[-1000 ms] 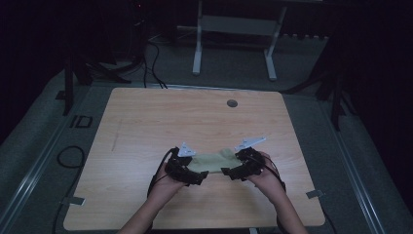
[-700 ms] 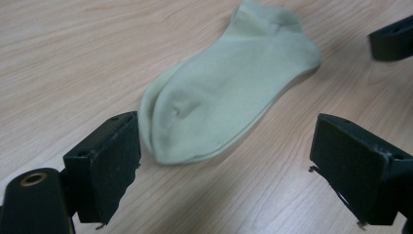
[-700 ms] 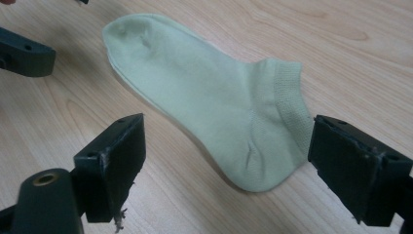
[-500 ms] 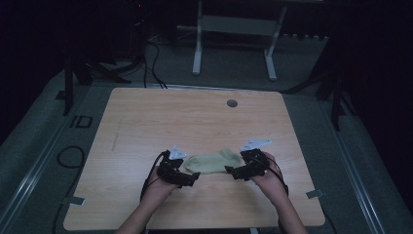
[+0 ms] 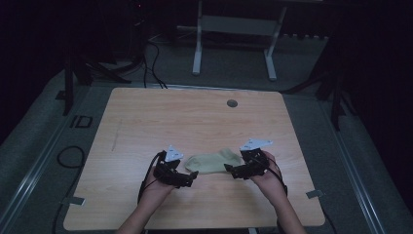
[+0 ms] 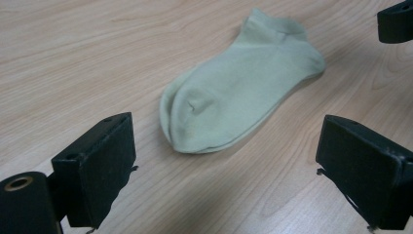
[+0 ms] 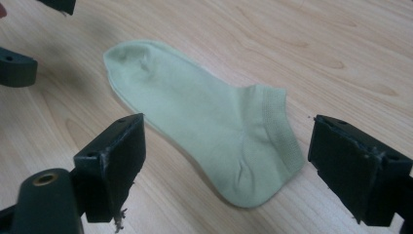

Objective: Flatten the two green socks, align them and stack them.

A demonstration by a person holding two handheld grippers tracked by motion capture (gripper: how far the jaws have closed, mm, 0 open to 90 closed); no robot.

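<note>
Sock [image 6: 238, 83] lies flat on the table [image 5: 146, 122], pale green, and I've got it bracketed: its toe end sits just ahead of my left gripper [image 6: 229, 165], between the lines of the two jaws, while the heel and ribbed cuff sit just ahead of my right gripper [image 7: 224, 170]. Both pairs of jaws stand wide apart, nothing in them, nothing touched. From the high view the sock [image 5: 214, 162] runs straight across from one gripper to the other, left gripper [image 5: 187, 176] at one end, right gripper [image 5: 233, 169] at the other, which I read as a setup for pinching both ends at once. The spread looks wider than the sock on each side, so either end should fit between the pads. The toe shows a small crease near my left jaws, and the cuff edge faces away from my right jaws. Bare wood lies beyond both sets of jaws, and the near edge of the table is well back behind my hands, plenty of room to push forward.
</note>
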